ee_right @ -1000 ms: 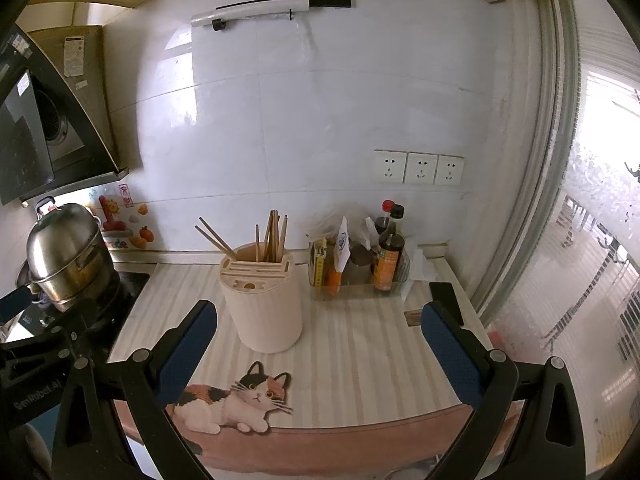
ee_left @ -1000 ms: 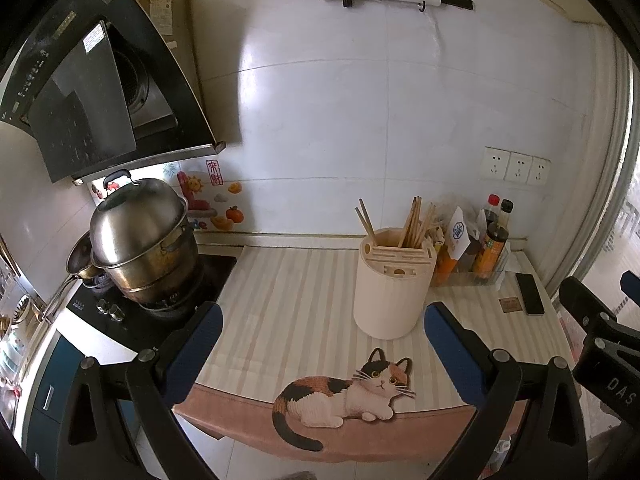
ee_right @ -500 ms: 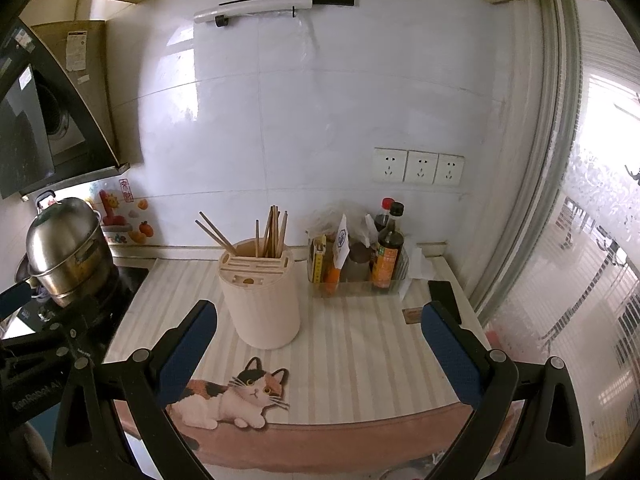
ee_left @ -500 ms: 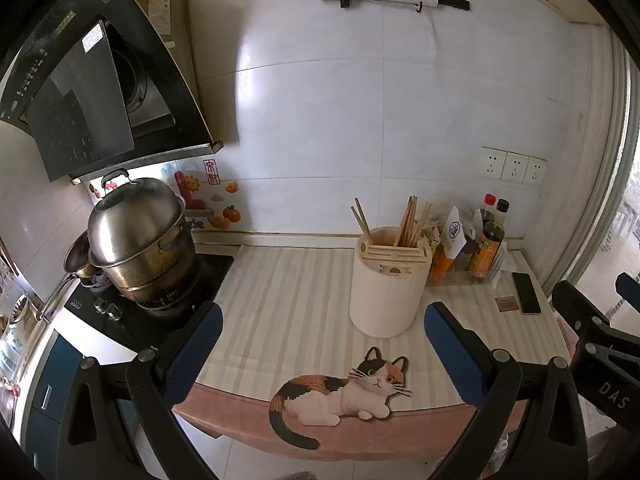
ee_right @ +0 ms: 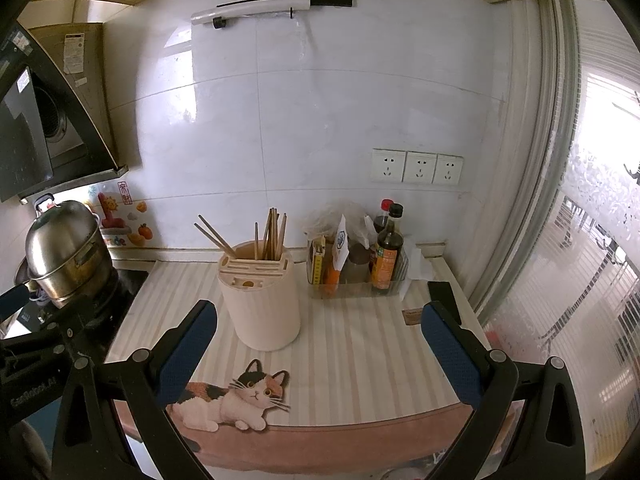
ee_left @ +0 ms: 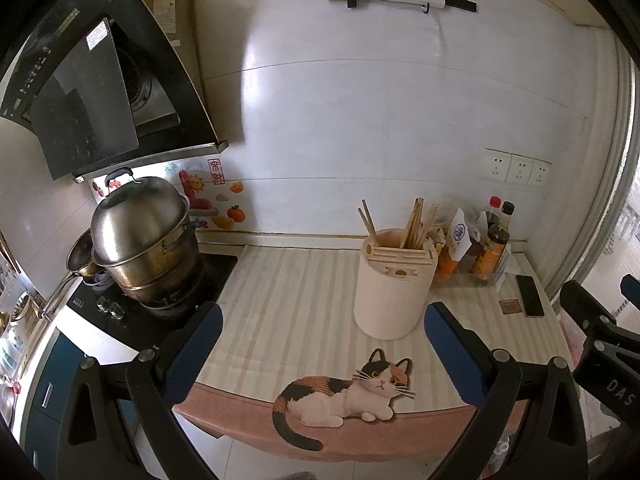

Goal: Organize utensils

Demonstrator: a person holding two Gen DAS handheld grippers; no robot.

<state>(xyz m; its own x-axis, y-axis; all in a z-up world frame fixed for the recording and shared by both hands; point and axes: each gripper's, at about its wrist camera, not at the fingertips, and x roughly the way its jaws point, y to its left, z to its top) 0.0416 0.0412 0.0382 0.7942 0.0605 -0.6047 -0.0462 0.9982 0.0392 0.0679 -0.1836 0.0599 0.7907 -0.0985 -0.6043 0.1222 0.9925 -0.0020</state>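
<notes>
A cream round utensil holder [ee_left: 394,288] [ee_right: 260,300] stands on the striped counter mat, with several wooden chopsticks [ee_left: 416,224] [ee_right: 272,234] sticking up from its back part. My left gripper [ee_left: 322,334] is open and empty, held off the counter's front edge, with the holder beyond and between its blue fingers. My right gripper [ee_right: 318,338] is also open and empty, in front of the counter, the holder just inside its left finger. In the left wrist view the right gripper's black frame shows at the right edge.
A steel pot [ee_left: 144,236] sits on the stove [ee_left: 132,312] at left under a range hood [ee_left: 100,84]. A clear tray of sauce bottles [ee_right: 360,264] stands right of the holder, a dark phone [ee_left: 529,290] beyond it. A cat-print mat [ee_left: 344,396] hangs over the counter's front edge.
Both views have drifted slightly; the holder sits a little lower and closer in the frames. Both grippers stay open and empty.
</notes>
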